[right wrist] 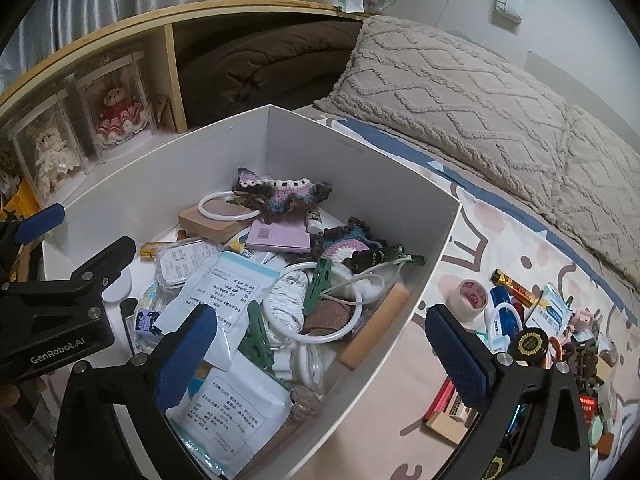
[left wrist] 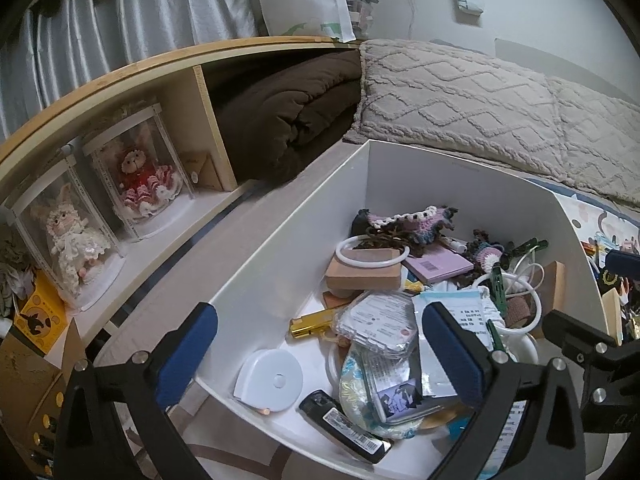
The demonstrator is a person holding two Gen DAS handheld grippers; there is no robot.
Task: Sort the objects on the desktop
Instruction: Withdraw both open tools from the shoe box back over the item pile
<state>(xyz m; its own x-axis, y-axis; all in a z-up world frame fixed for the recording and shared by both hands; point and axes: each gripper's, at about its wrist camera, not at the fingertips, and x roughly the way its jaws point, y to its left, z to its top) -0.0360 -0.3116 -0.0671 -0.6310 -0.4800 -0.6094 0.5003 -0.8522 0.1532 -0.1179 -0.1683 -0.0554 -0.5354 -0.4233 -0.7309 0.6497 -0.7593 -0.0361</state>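
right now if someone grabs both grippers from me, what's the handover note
Left gripper: fingers wide open, nothing between them, hovering over the near end of the white box.
Right gripper: fingers wide open, empty, straddling the box's right wall.
Done: the box already holds plenty, including a white ring, pink booklet, green clips, paper packets and a black lighter.
Left: loose items still lie on the patterned sheet right of the box, such as a tape roll, a battery and a round black-and-gold lid.
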